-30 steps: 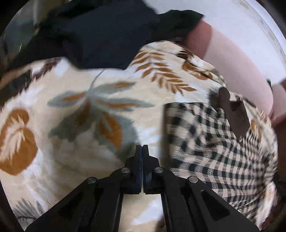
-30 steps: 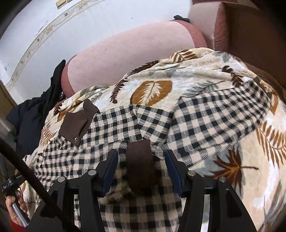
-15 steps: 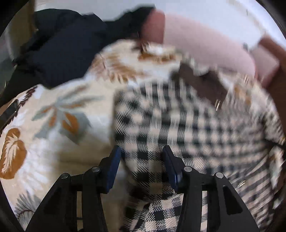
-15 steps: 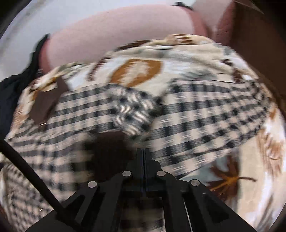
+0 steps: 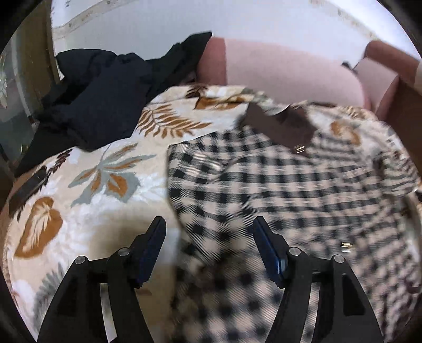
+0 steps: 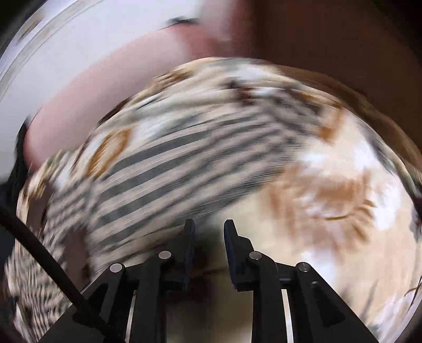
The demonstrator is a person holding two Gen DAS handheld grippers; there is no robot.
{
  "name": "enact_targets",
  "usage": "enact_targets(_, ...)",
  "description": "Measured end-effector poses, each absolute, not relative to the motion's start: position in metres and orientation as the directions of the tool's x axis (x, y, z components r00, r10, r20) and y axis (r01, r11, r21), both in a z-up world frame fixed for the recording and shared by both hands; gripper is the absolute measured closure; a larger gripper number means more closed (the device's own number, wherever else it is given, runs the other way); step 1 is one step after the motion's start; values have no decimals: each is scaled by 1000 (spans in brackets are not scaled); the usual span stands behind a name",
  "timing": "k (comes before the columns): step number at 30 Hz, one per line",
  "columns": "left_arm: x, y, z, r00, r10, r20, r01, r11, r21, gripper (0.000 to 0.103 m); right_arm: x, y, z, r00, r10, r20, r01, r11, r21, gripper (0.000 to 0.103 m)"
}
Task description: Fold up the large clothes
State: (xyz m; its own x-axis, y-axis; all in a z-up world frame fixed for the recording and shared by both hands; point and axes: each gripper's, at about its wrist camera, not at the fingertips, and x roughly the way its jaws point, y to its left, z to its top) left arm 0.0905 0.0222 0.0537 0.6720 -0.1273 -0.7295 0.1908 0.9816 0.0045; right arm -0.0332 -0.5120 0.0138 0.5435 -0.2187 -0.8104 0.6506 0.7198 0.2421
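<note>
Checked black-and-cream flannel shirt (image 5: 277, 190) lies between my wide-spread left gripper (image 5: 209, 232), my narrowly parted right gripper (image 6: 209, 229) empty above the leaf-print cream blanket (image 5: 87, 200).

A home living room is showing here: a pink upholstered sofa (image 5: 284, 76) is running along the far side against a plain white wall (image 5: 237, 18). A cream leaf-print blanket (image 5: 87, 190) is covering the near seat, and dark clothes (image 5: 100, 97) are lying heaped at its far left, beside a wooden door frame (image 5: 37, 52).
</note>
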Motion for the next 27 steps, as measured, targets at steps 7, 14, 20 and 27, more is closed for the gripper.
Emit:
enact_targets(7, 16, 18, 46, 583, -210, -785, 164, 977, -139, 34, -59, -624, -20, 633, -143, -761, 711, 498, 497, 66)
enact_targets(14, -18, 13, 28, 494, -222, -841, 51, 973, -227, 34, -41, -670, -26, 697, -161, -699, 683, 446, 578, 65)
enact_targets(20, -28, 3, 41, 526, -188, -829, 51, 981, -190, 34, -34, -677, -12, 699, -186, -690, 683, 460, 568, 98)
enact_targets(27, -39, 10, 45, 539, -213, -815, 42, 973, -226, 34, -21, -589, 82, 761, -300, -575, 573, 726, 380, 98)
